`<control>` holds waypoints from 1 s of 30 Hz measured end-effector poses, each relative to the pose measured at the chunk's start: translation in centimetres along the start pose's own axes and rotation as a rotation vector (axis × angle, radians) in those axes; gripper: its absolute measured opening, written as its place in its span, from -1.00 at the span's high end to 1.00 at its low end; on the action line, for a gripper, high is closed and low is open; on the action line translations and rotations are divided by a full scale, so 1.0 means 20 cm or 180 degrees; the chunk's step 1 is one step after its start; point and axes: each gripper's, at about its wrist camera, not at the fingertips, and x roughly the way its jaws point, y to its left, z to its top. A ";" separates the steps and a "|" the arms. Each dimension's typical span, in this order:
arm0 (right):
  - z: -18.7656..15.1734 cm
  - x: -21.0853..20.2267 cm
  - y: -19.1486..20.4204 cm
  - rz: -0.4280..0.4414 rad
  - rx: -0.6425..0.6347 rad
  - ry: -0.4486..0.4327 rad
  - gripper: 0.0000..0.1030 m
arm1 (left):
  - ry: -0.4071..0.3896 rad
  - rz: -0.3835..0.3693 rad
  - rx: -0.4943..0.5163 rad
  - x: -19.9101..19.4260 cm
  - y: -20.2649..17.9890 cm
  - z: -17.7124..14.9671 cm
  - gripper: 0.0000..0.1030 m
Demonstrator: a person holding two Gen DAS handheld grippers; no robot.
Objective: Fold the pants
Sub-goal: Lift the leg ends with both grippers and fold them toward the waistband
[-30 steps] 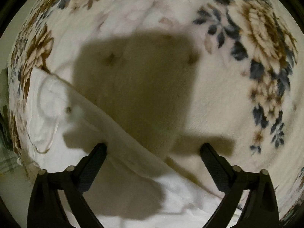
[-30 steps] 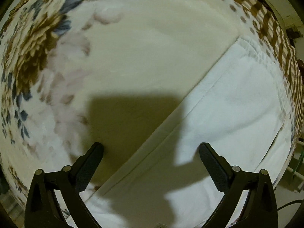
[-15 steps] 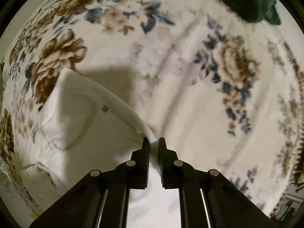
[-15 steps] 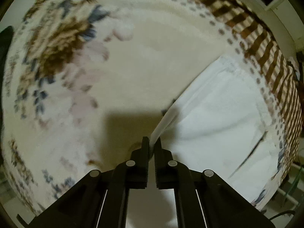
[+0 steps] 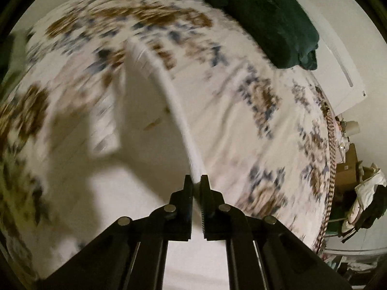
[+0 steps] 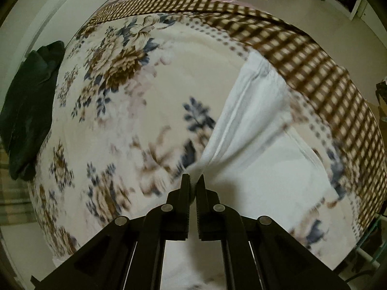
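The white pants (image 5: 135,130) lie on a floral blanket (image 5: 241,111) over a bed. My left gripper (image 5: 197,181) is shut on the pants' edge, which rises as a taut white band up and to the left, lifted off the blanket. In the right wrist view my right gripper (image 6: 193,181) is shut on another edge of the white pants (image 6: 256,130); the cloth fans out from the jaws to the upper right, toward the checked border. Both views are blurred by motion.
A dark green garment (image 5: 263,19) lies at the far side of the bed; it also shows in the right wrist view (image 6: 26,111). The blanket's brown checked border (image 6: 314,67) marks the bed's edge. Clutter and a box (image 5: 348,169) stand beyond the bed at right.
Both grippers went from open over the pants' edge to shut on it, then rose, lifting the cloth; the cameras now see much more of the bed and room.
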 end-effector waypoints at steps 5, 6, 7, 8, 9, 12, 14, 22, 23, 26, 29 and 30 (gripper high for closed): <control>-0.28 0.02 -0.25 -0.0171 -0.0180 0.0087 0.92 | 0.0133 0.0145 -0.0237 0.03 0.30 -0.29 0.93; -0.33 0.05 -0.31 -0.0211 -0.0189 0.0139 0.92 | 0.0157 0.0190 -0.0280 0.06 0.36 -0.34 0.93; -0.38 0.09 -0.37 -0.0236 -0.0174 0.0187 0.92 | 0.0189 0.0241 -0.0330 0.10 0.41 -0.38 0.93; -0.42 0.13 -0.42 -0.0250 -0.0149 0.0231 0.92 | 0.0221 0.0256 -0.0384 0.14 0.45 -0.42 0.93; -0.46 0.16 -0.47 -0.0269 -0.0128 0.0263 0.92 | 0.0252 0.0285 -0.0411 0.17 0.49 -0.45 0.94; -0.54 0.23 -0.62 -0.0276 -0.0085 0.0290 0.92 | 0.0289 0.0355 -0.0430 0.25 0.56 -0.53 0.93; -0.56 0.26 -0.69 -0.0241 -0.0108 0.0322 0.91 | 0.0296 0.0382 -0.0423 0.26 0.59 -0.57 0.92; -0.59 0.12 -0.96 0.0032 -0.0127 0.0236 -0.27 | 0.0250 0.0475 -0.0398 0.13 0.60 -0.70 0.45; -0.59 0.08 -0.99 0.0047 -0.0084 0.0168 -0.27 | 0.0220 0.0489 -0.0373 0.12 0.58 -0.72 0.29; -0.52 -0.04 -1.12 0.0069 0.0142 -0.0052 -0.28 | 0.0164 0.0495 -0.0186 0.12 0.49 -0.75 -0.44; -0.42 -0.04 -1.23 0.0017 0.0321 -0.0161 -0.28 | 0.0181 0.0539 0.0051 0.18 0.37 -0.78 -0.46; -0.38 -0.03 -1.26 0.0025 0.0367 -0.0183 -0.28 | 0.0210 0.0539 0.0103 0.21 0.32 -0.79 -0.46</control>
